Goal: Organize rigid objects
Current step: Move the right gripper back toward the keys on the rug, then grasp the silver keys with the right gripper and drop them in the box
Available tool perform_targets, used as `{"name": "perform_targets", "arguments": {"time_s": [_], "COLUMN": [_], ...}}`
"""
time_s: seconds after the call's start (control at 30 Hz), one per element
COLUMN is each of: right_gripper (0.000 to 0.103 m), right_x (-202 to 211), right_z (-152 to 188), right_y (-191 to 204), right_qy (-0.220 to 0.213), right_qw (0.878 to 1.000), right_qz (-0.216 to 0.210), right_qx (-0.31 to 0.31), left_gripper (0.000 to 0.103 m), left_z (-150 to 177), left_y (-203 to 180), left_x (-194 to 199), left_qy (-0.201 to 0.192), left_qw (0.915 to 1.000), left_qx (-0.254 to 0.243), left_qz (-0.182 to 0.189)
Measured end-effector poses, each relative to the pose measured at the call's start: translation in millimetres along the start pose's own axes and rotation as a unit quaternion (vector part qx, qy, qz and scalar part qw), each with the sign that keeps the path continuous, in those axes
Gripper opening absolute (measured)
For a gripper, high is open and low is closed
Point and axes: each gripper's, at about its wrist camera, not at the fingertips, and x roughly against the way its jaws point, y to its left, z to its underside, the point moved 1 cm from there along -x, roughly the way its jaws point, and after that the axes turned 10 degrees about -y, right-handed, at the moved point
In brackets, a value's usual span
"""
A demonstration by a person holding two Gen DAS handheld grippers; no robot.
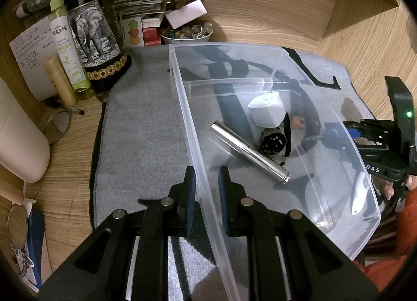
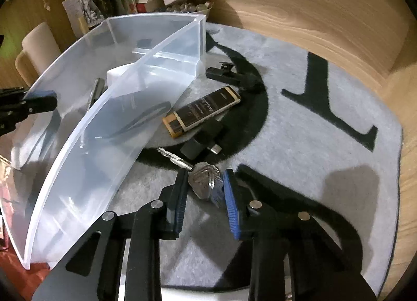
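The left tongs [image 1: 206, 186] sit low in the middle of the left wrist view, closed on the near side wall of a clear plastic bin [image 1: 182, 108] — one blue pad outside the wall, one inside. The bin stands on a grey mat [image 1: 140, 118] with black lettering, spread over a wooden desk [image 1: 260, 1].

Inside the bin, at the centre of that view, lie a silver metal cylinder [image 1: 250, 148], a white cube-shaped charger [image 1: 268, 111] just above it, and a round black piece [image 1: 272, 142] touching the cylinder's right side.

In the right wrist view the right tongs [image 2: 206, 186] sit at lower centre, their pads closed around a bunch of keys [image 2: 204, 180] whose heads are pinched between them; a toothed key blade sticks out toward the upper left, over the mat. Just above the keys lies a small black adapter [image 2: 200, 144], and above that a flat black-and-gold box [image 2: 202, 111], both outside the bin and near its right wall. A black clip [image 2: 224, 74] lies further up, by the bin's far corner.

At the upper left of the left wrist view stand a dark bottle with an elephant label [image 1: 91, 30], a green spray bottle [image 1: 66, 40] and a bowl of small trinkets [image 1: 186, 34] — all off the mat, on the desk.
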Motion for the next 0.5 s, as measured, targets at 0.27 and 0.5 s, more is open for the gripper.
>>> {"name": "perform_targets", "arguments": {"time_s": [0.27,0.5], "right_gripper": [0.025,0.024], "right_x": [31,61], "right_z": [-9,-30], "right_y": [-5,-4], "right_qy": [-0.052,-0.107], "right_qw": [0.998,0.993], "right_qz": [0.024,0.036], "right_qx": [-0.016,-0.013], "left_gripper": [0.016,0.016], "left_z": [0,0], "left_y": [0,0], "left_x": [0,0], "left_qy": [0.001,0.001], "left_qw": [1.0000,1.0000], "left_qx": [-0.001,-0.002], "left_qz": [-0.001,-0.001]}}
